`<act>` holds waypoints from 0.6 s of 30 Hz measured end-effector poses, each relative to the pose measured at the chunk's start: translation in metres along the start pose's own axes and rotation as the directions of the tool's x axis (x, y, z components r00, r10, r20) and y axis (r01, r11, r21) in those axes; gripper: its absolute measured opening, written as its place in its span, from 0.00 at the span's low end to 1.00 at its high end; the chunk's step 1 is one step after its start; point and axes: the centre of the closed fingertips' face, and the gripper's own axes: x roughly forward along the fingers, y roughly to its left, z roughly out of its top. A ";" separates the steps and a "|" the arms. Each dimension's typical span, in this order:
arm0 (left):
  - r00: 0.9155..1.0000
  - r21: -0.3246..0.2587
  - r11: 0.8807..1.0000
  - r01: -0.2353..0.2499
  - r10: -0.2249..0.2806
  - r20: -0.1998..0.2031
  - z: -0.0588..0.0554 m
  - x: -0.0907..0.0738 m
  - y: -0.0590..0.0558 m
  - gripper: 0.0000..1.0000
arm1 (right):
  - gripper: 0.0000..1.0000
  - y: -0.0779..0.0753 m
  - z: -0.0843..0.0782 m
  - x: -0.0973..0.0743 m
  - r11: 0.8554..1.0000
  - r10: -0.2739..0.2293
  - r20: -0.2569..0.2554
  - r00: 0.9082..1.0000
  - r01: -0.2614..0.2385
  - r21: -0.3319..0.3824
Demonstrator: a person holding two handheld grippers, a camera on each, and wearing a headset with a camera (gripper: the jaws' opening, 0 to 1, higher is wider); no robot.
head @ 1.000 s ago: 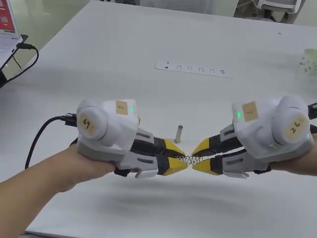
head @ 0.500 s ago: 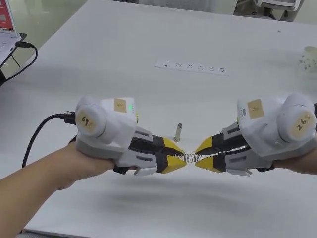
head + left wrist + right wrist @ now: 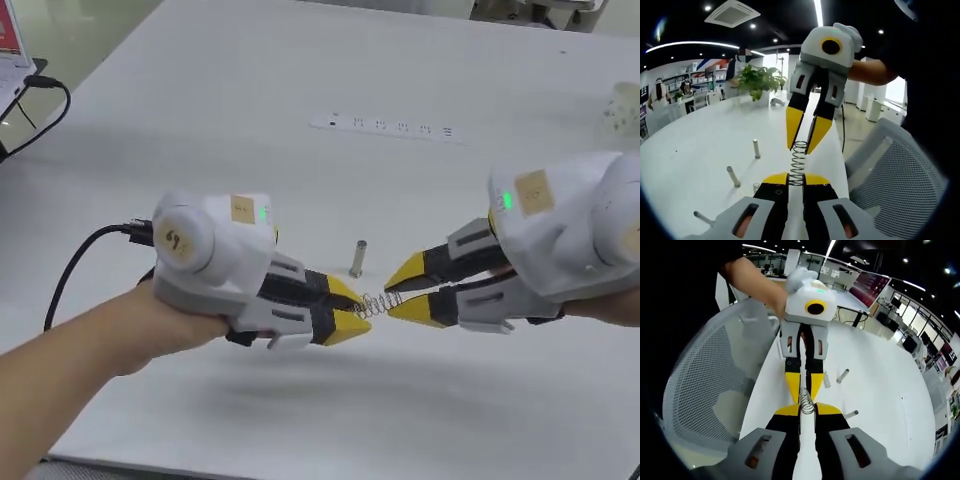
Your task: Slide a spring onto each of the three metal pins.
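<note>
We hold the left gripper [image 3: 352, 318] at the left, jaws closed on the left end of the spring [image 3: 373, 304]. The spring spans the gap between both grippers above the table [image 3: 250, 120]. A metal pin [image 3: 357, 258] stands upright just beyond it. At the right, the right gripper [image 3: 393, 300] pinches the spring's other end, jaws nearly closed.

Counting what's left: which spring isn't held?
The loose spring lying on the table; the other spring is held between the left gripper and right gripper.
</note>
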 end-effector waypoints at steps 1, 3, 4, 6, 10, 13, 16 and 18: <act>1.000 0.001 1.000 0.001 -0.001 -0.001 0.000 0.000 0.000 0.02 | 0.07 0.000 0.005 -0.001 1.000 0.004 0.016 1.000 -0.004 0.002; 1.000 0.004 1.000 0.006 -0.006 0.002 0.001 0.000 -0.002 0.02 | 0.07 0.000 0.009 0.000 1.000 0.011 0.045 0.999 -0.012 0.014; 1.000 0.003 1.000 0.008 -0.008 0.004 0.001 0.001 -0.002 0.02 | 0.07 -0.001 0.009 0.000 1.000 0.011 0.045 0.999 -0.011 0.015; 1.000 0.007 1.000 0.005 -0.005 0.007 0.002 0.001 -0.002 0.02 | 0.07 -0.002 0.010 0.000 1.000 0.010 0.050 0.999 -0.010 0.016; 1.000 0.007 1.000 0.002 -0.002 0.010 0.003 -0.001 -0.003 0.02 | 0.07 -0.003 0.022 -0.002 0.998 0.000 0.118 0.993 -0.007 0.061; 1.000 0.011 1.000 0.011 -0.011 0.021 0.006 0.001 -0.007 0.02 | 0.07 -0.002 0.026 -0.003 0.997 0.001 0.134 0.991 -0.011 0.072; 1.000 0.011 1.000 0.013 -0.013 0.014 0.004 0.001 -0.007 0.02 | 0.07 -0.001 0.028 -0.001 0.997 0.001 0.142 0.990 -0.012 0.076; 1.000 0.016 1.000 0.015 -0.015 0.009 0.003 0.002 -0.008 0.02 | 0.07 0.000 0.030 0.000 0.997 -0.002 0.153 0.988 -0.010 0.076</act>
